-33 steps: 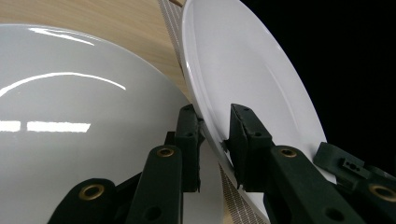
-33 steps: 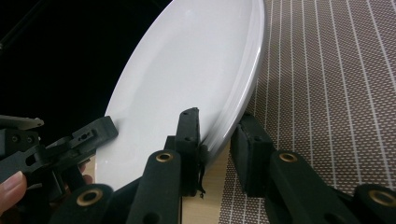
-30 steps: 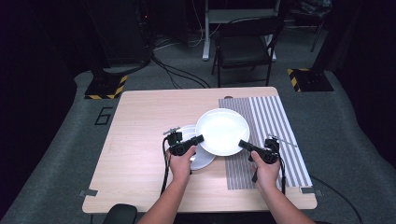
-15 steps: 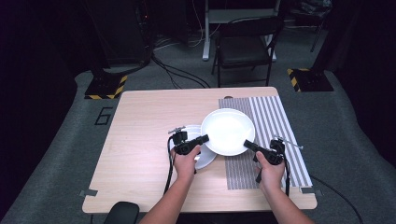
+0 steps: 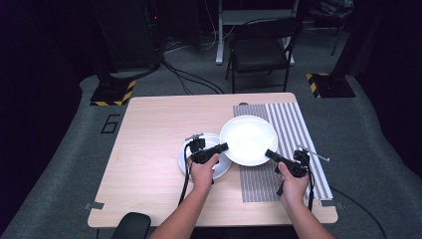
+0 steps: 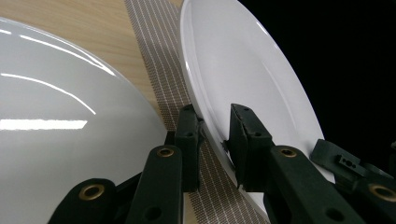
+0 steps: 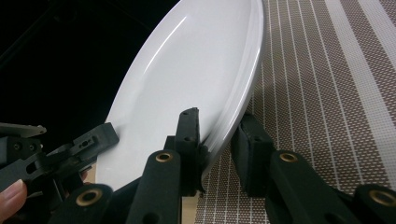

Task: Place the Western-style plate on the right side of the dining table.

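Plate lifted at frame centre — left gripper and right gripper fingers clamp opposite rims; set-down on mat likely left.

The high view looks forward and down on the whole desk from the person's side. Both gripper views sit close behind their jaws, sharing the white plate from opposite rims.

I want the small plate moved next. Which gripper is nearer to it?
Left. The left gripper is right above the small plate, holding the big plate's near rim. The right gripper holds the opposite rim, over the striped mat.
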`<action>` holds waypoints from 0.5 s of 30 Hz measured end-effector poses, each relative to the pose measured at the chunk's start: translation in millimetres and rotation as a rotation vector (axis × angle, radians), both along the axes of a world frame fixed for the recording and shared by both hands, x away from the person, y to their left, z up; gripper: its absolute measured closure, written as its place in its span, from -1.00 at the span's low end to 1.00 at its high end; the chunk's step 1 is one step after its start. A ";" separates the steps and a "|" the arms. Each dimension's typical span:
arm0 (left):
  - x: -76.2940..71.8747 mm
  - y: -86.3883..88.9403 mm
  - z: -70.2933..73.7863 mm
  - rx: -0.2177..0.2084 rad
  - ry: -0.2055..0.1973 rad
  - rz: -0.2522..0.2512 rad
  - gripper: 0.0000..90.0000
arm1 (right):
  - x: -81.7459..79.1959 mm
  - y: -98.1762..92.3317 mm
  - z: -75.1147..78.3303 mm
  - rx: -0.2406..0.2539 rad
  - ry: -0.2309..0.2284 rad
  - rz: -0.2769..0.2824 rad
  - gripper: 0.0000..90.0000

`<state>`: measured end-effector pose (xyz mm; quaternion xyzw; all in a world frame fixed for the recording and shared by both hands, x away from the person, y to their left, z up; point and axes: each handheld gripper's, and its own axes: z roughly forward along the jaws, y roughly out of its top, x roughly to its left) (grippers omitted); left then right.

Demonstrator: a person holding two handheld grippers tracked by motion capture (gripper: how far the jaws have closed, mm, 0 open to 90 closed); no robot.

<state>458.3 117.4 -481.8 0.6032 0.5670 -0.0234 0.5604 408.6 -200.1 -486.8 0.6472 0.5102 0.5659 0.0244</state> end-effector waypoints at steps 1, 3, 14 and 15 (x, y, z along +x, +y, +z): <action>0.3 -0.8 0.2 -0.001 -0.002 -0.003 0.64 | -0.5 -0.5 0.5 0.004 0.007 -0.001 0.62; 1.1 -2.7 0.9 0.003 -0.001 -0.007 0.64 | -0.7 -2.1 0.5 0.000 0.000 -0.004 0.62; 5.0 -9.4 -0.5 -0.008 0.003 -0.016 0.64 | -2.3 -8.1 2.1 0.009 0.009 -0.021 0.62; 5.0 -10.2 -0.6 -0.009 0.004 -0.017 0.64 | -2.1 -8.5 1.8 0.007 0.006 -0.023 0.62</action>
